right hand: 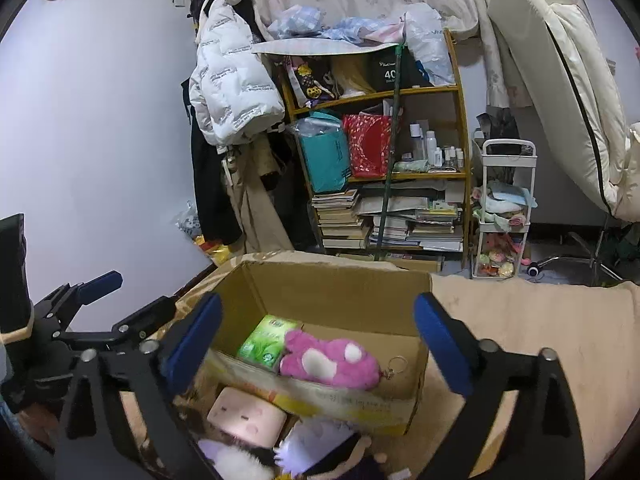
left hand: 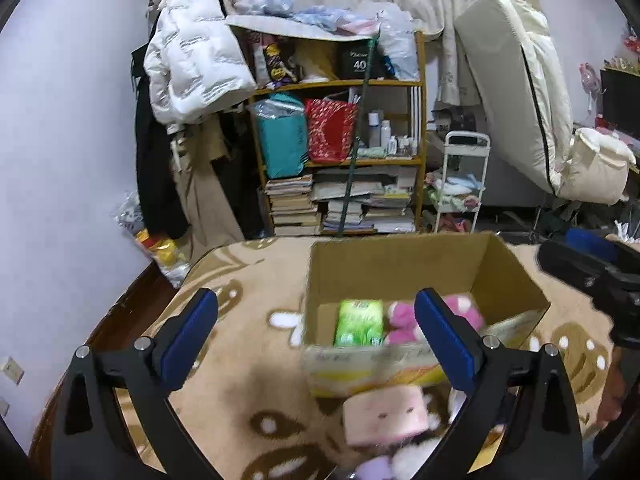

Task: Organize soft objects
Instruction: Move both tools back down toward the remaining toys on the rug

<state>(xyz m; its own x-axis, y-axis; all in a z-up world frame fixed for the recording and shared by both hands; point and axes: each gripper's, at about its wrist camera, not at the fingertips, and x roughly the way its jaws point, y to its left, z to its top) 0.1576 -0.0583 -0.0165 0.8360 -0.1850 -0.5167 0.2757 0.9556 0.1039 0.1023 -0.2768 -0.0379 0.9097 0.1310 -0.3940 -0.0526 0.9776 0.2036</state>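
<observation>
Grippers, your left (left hand: 316, 332) and right (right hand: 318, 330), both spread, empty; cardboard box (right hand: 328, 284) at 12 o'clock holds pink plush (right hand: 328, 358), green tissue pack (right hand: 266, 340).

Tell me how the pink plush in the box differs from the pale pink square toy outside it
The pink plush is bright magenta with white patches and lies inside the cardboard box beside a green tissue pack. The pale pink square toy is light pink with a small printed face and sits outside, against the box's near wall. The plush has a lumpy, irregular shape and a key ring; the toy is blocky. Both look soft, and neither is held.
</observation>
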